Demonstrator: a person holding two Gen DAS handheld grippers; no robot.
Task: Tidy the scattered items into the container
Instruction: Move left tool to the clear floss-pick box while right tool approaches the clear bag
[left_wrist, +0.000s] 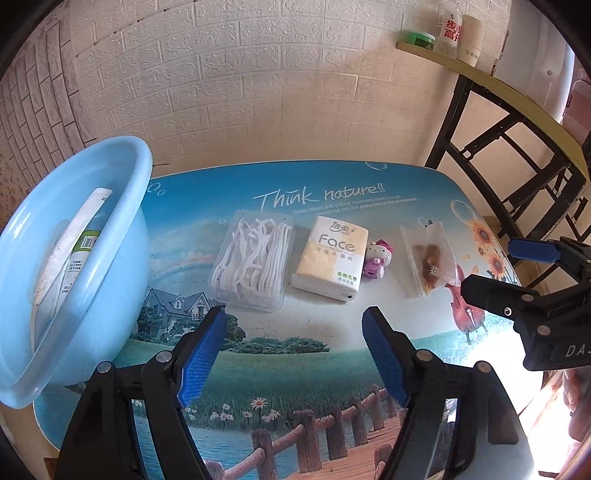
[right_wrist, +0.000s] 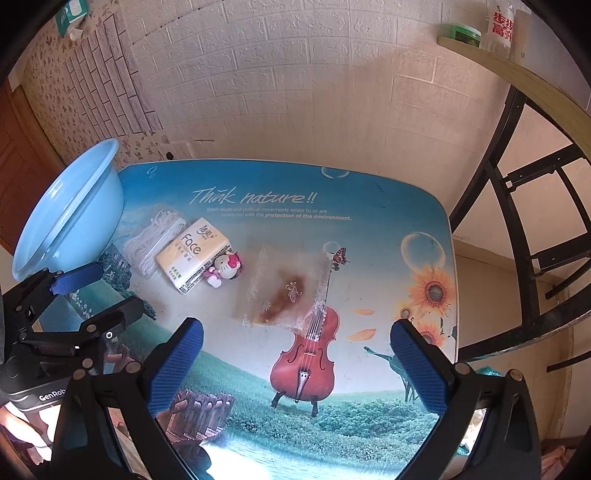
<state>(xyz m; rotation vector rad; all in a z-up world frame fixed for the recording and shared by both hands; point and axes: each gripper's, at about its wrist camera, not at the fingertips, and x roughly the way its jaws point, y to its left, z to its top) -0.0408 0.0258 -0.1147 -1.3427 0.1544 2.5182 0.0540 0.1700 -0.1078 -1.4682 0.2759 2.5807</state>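
A light blue basin (left_wrist: 74, 258) stands at the table's left, with a flat white packet (left_wrist: 74, 251) inside; it also shows in the right wrist view (right_wrist: 74, 218). On the table lie in a row a clear box of white floss picks (left_wrist: 255, 258), a yellow Face tissue pack (left_wrist: 332, 254), a small pink Hello Kitty figure (left_wrist: 378, 258) and a clear bag with brown contents (left_wrist: 430, 262). My left gripper (left_wrist: 295, 332) is open and empty, just in front of the box and the tissue pack. My right gripper (right_wrist: 295, 343) is open and empty, in front of the clear bag (right_wrist: 288, 291).
The table top (left_wrist: 295, 369) carries a printed nature picture. A black metal frame with a wooden shelf (left_wrist: 517, 96) stands at the right, holding a bottle, paper cups and a green tub. A brick-patterned wall is behind the table.
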